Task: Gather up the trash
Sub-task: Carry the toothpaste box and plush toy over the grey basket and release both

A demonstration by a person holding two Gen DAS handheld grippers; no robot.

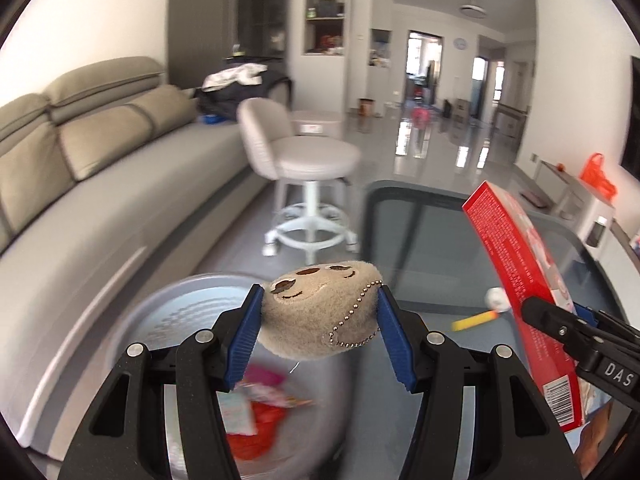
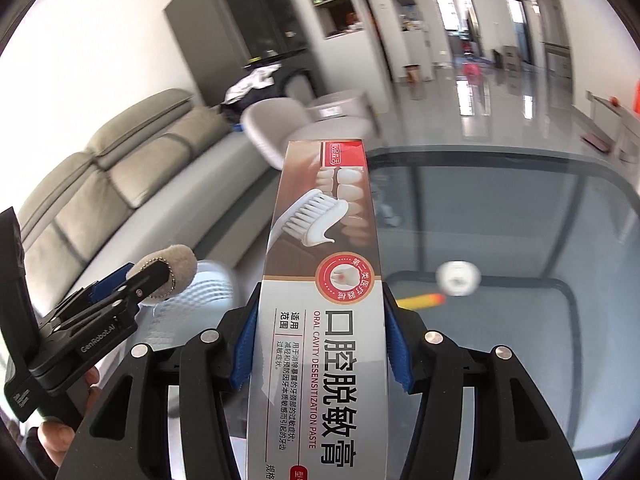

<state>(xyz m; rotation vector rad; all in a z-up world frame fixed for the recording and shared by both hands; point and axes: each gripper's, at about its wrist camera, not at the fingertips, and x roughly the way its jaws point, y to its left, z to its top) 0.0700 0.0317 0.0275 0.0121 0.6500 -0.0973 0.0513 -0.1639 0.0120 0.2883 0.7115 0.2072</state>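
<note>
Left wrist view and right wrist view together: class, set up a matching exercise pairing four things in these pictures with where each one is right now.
Things:
1. beige plush sloth keychain
2. long red-and-white toothpaste box
3. yellow foam dart
4. red and pink wrappers

Places:
A. lying on the glass table
B. inside the round grey bin
C. clamped in the left gripper
D. clamped in the right gripper

Pairs: 1-C, 2-D, 3-A, 4-B
</note>
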